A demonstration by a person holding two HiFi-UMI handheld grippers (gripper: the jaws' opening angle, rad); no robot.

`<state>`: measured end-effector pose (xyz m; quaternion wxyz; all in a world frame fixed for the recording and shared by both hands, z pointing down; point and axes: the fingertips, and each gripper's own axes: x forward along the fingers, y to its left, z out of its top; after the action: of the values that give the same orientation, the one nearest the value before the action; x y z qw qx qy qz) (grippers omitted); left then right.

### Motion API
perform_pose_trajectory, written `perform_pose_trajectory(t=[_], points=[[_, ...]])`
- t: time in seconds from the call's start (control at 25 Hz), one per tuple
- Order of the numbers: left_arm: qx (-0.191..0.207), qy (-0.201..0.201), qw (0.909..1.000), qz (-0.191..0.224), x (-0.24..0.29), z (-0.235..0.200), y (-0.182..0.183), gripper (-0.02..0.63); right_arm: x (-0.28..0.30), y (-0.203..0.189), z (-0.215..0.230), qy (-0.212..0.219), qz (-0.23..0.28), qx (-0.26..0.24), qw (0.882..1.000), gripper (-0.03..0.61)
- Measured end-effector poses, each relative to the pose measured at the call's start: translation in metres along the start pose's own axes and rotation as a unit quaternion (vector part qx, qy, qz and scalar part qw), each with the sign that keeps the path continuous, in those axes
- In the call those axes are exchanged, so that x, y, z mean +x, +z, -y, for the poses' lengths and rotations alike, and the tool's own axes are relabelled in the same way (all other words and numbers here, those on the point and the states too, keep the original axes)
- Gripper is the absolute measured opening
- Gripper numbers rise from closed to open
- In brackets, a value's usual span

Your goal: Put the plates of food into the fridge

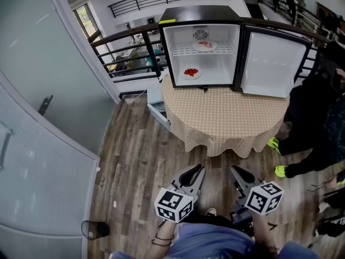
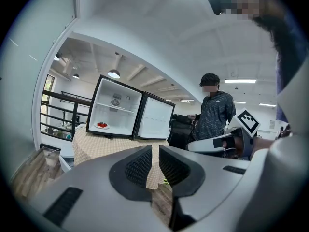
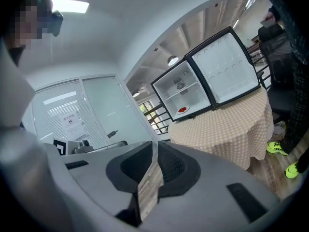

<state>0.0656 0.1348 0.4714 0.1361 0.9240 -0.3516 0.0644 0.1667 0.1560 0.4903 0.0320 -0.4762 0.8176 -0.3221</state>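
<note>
A small black fridge [image 1: 202, 47] stands open on a round table with a checked cloth [image 1: 226, 117]. Its door [image 1: 272, 63] is swung out to the right. A white plate of food [image 1: 205, 45] rests on the wire shelf, and a plate of red food [image 1: 191, 73] lies on the fridge floor. Both grippers hang low near my body, well short of the table. The jaws of the left gripper [image 1: 200, 169] [image 2: 155, 149] are nearly together with nothing between them. It is the same with the right gripper [image 1: 234, 170] [image 3: 156, 148]. The red-food plate [image 2: 102, 125] [image 3: 182, 109] shows in both gripper views.
A person in dark clothes [image 1: 315, 117] with yellow-green shoes stands right of the table. A frosted glass wall [image 1: 43, 90] runs along the left. A black railing [image 1: 124, 42] passes behind the fridge. A small dark object [image 1: 94, 230] lies on the wood floor at lower left.
</note>
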Motion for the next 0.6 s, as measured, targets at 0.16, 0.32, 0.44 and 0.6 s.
perform_pose_trajectory(t=[0.16,0.32,0.44,0.6], points=[[0.007,-0.003,1.0000,0.001,-0.001,0.015,-0.002,0.040,-0.015,-0.002,0.002,-0.003,-0.003,0.001,1.000,0.041],[0.017,-0.010,0.9998,-0.001,-0.003,0.029,-0.003,0.040,-0.026,-0.004,0.003,-0.009,-0.002,-0.003,1.000,0.034],[0.022,-0.014,0.9996,-0.001,-0.003,0.036,-0.001,0.040,-0.030,-0.003,0.008,-0.004,0.007,-0.006,1.000,0.032],[0.027,-0.018,0.9995,0.000,-0.002,0.042,0.002,0.040,-0.039,0.005,0.011,-0.014,0.017,-0.002,1.000,0.032]])
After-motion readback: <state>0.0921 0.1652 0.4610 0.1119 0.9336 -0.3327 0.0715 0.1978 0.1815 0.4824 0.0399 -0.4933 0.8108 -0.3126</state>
